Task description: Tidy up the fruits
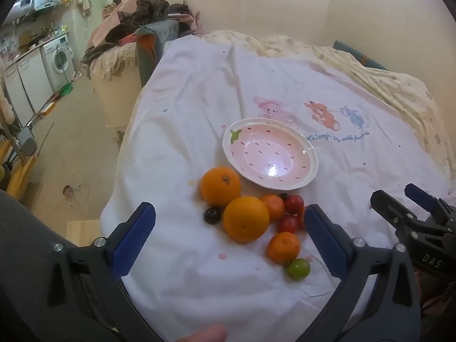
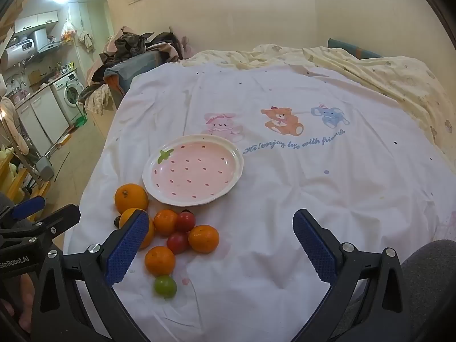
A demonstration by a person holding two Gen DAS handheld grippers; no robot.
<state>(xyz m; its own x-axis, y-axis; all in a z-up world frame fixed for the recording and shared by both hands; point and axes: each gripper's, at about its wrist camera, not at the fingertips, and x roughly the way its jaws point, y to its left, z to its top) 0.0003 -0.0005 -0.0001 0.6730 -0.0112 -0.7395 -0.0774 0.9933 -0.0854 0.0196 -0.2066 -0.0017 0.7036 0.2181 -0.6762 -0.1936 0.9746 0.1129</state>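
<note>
Your left gripper gapes wide and empty over the fruit, a large round orange lying between its blue ribbed pads. Your right gripper stands equally wide and empty, beside that orange. Beyond the orange sits the pink strawberry-patterned ceramic plate, touching no fruit.

You face a bed under a white cartoon-print sheet; on it lie a pink strawberry-pattern plate and clustered loose fruits.
</note>
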